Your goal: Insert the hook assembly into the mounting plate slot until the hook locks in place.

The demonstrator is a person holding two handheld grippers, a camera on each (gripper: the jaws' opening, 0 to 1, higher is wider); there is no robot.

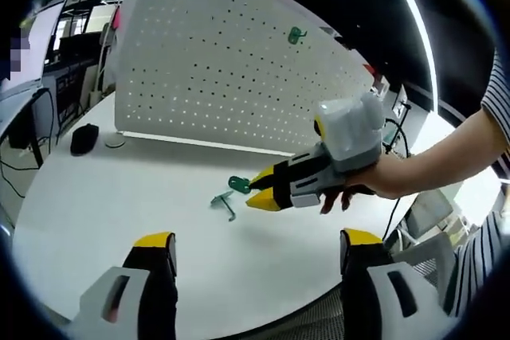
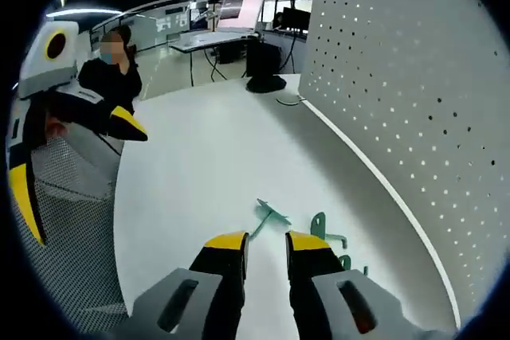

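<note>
On the white table [image 1: 119, 197], two green hooks [image 2: 267, 216] lie just ahead of your right gripper [image 1: 259, 190], its jaws narrowly parted, holding nothing. Your left gripper [image 1: 259, 246] gapes wide. Behind stands the pegboard [image 1: 231, 77], another hook [image 1: 296, 35] mounted high. No readable writing.

matt white table [image 1: 119, 197], perforated pegboard [image 1: 231, 61]

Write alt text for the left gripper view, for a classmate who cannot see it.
The right claw, held in a person's hand, reaches toward two green hooks lying on a white table. Behind stands a white pegboard with another green hook hung on it. The left claw is open in the foreground.
</note>
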